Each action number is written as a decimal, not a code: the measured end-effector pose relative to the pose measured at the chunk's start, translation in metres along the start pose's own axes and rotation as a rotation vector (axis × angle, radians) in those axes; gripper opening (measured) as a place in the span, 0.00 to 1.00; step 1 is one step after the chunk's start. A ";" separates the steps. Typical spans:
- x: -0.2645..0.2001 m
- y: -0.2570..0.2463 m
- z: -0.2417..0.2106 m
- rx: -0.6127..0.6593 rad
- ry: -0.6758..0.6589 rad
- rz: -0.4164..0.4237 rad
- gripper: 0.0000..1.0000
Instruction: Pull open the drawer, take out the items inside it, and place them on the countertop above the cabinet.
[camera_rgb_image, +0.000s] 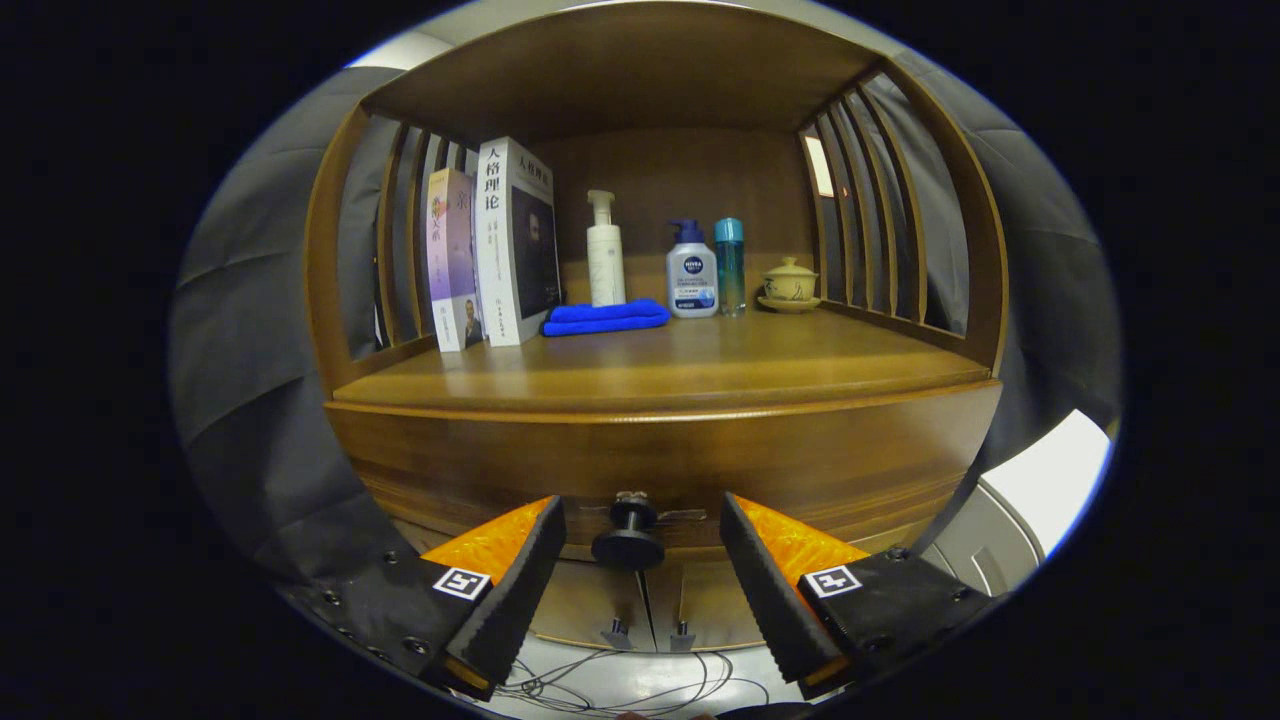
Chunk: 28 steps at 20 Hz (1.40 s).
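Observation:
A wooden cabinet stands before me, its drawer front (660, 470) closed under the countertop (680, 370). A dark round knob (628, 535) sticks out from the drawer's middle. My gripper (640, 525) is open, and the knob sits between the two fingertips with a gap on each side. Neither finger touches it. The drawer's contents are hidden.
On the countertop's back stand two books (495, 250), a white pump bottle (604, 255), a folded blue cloth (606, 317), a blue-capped pump bottle (691, 275), a teal bottle (730, 262) and a lidded cup (789, 284). Slatted sides flank the shelf. Two lower doors (645, 605) and cables (620, 685) lie below.

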<state>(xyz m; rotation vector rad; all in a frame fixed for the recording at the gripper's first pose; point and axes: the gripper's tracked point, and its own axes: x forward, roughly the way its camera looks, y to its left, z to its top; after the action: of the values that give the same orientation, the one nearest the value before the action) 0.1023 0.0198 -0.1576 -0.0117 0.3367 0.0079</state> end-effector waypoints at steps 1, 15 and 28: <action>0.003 0.001 -0.002 -0.005 0.005 -0.002 0.98; 0.020 0.004 -0.016 -0.075 0.019 -0.026 0.39; -0.009 0.005 -0.023 -0.099 0.027 -0.003 0.28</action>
<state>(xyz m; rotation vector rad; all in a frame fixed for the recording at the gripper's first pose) 0.0857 0.0246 -0.1766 -0.1106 0.3626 0.0218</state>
